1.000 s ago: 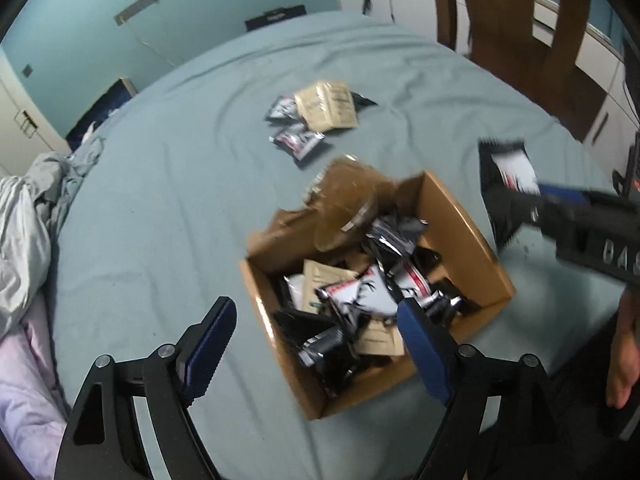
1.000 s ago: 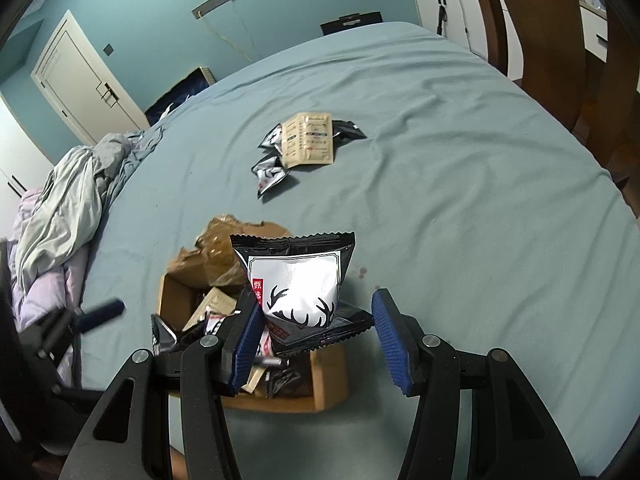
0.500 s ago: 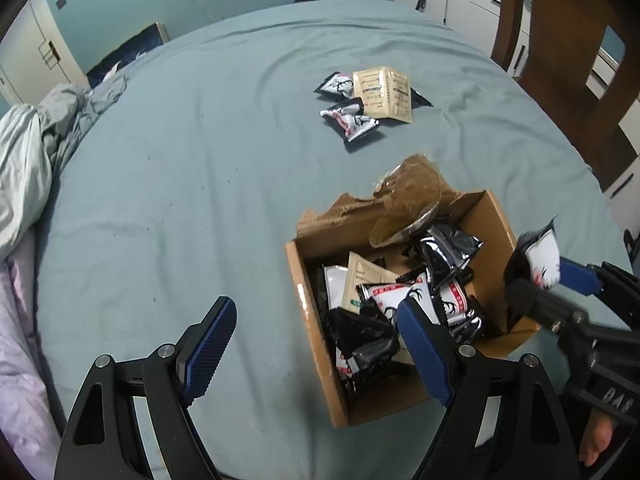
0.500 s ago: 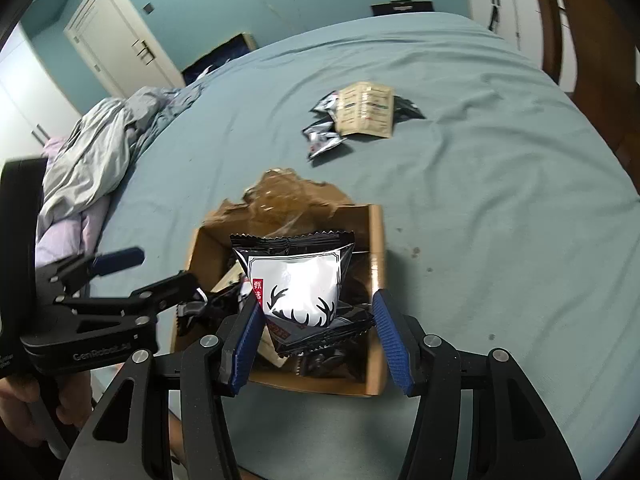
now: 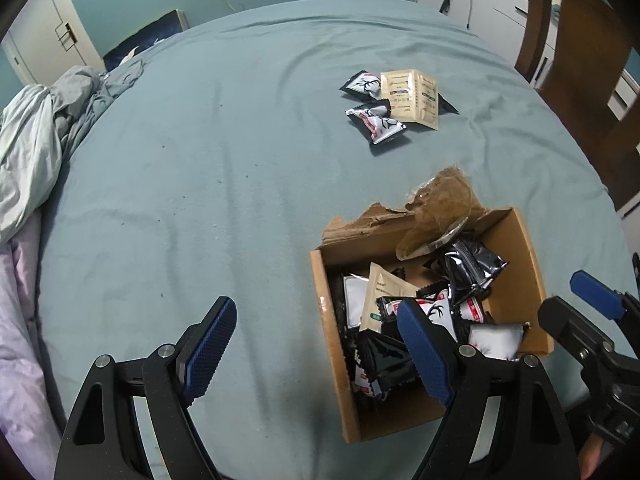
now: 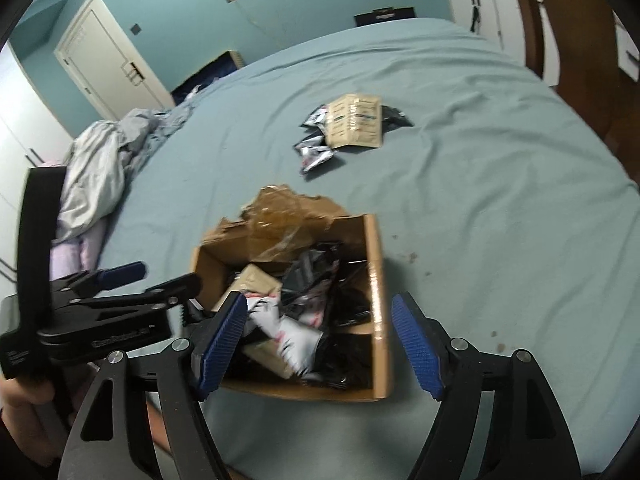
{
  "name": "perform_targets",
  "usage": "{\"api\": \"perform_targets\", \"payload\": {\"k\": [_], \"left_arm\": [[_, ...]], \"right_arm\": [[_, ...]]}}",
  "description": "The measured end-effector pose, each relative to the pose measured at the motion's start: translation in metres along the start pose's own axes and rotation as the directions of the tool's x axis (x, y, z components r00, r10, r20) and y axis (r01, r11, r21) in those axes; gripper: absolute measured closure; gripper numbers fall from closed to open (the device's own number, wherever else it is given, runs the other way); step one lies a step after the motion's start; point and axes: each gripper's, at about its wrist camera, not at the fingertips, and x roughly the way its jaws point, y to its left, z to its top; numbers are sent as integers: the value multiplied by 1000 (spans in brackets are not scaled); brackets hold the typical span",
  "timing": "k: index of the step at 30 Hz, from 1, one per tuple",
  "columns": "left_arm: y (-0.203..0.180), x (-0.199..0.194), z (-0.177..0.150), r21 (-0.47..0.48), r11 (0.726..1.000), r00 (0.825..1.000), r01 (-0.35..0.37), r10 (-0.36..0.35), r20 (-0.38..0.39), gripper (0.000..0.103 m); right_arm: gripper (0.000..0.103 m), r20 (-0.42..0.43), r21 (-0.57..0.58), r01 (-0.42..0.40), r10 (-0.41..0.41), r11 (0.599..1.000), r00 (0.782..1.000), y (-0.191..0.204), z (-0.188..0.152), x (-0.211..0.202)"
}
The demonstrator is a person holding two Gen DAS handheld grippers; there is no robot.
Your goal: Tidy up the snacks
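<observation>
**A:** Status on your right claw?

**B:** My right claw (image 6: 320, 344) is opening, nothing pinched between the pads. It hangs over the near end of the cardboard box (image 6: 378, 280). A white packet with a black antler print (image 6: 288, 332) lies blurred in the box just below the left pad.

**A:** And the left one?

**B:** My left claw (image 5: 316, 344) is wide open and empty. One pad is over the bare blue sheet (image 5: 200, 180), the other over the box's (image 5: 324, 312) near-left part. No contact with anything.

**A:** Where are the snacks?

**B:** Most are in the box: black, silver and white packets plus a tan sachet (image 5: 380, 292), piled loosely. The box's far flap (image 5: 436, 208) is torn and crumpled. A second small pile of snacks (image 5: 394, 100) sits on the sheet well beyond the box: a few dark packets under and beside a tan one.

**A:** Anything else?

**B:** Bundled grey bedding (image 6: 100, 164) at the left edge of the sheet.
</observation>
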Motion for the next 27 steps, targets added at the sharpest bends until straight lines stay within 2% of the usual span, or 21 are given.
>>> {"api": "perform_targets", "payload": {"k": [3, 10, 17, 19, 27], "left_arm": [[-1, -2, -1, 3, 1000, 1000, -2, 2, 0, 20], [-5, -7, -1, 19, 999, 999, -28, 28, 17, 20], [-8, -9, 3, 18, 1000, 1000, 14, -15, 16, 19], [-9, -10, 4, 18, 999, 999, 40, -40, 16, 19], [-12, -6, 13, 15, 999, 999, 48, -49, 15, 19]], "right_arm": [[29, -13, -11, 60, -60, 998, 998, 4, -4, 3], [29, -23, 36, 87, -86, 996, 996, 4, 1, 2], [29, -16, 23, 125, -125, 992, 992, 3, 7, 4], [29, -11, 8, 129, -129, 992, 992, 5, 10, 5], [29, -13, 16, 89, -88, 996, 996, 1, 31, 16]]}}
